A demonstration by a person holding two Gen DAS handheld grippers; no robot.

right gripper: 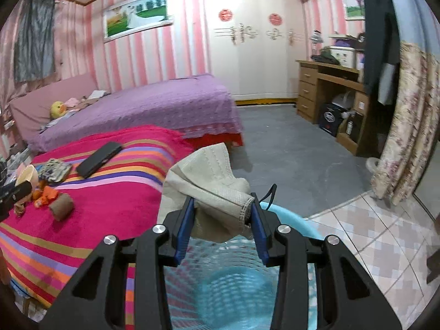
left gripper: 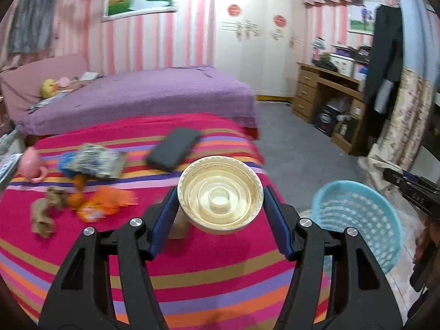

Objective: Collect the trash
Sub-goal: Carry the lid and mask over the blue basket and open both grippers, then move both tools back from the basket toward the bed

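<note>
I see the striped bedspread (left gripper: 192,269) filling my left view, with the blue basket (left gripper: 357,220) on the floor off its right edge. My right gripper (right gripper: 222,214) hangs over that basket (right gripper: 233,280), its jaws pinching a crumpled beige face mask (right gripper: 211,181). My left gripper (left gripper: 220,206) is above the bedspread near its right edge, jaws clamped on a cream plastic lid (left gripper: 220,195). Toward the far left edge lie a black phone (left gripper: 173,148), an orange wrapper (left gripper: 107,203) and brown crumpled paper (left gripper: 44,214).
</note>
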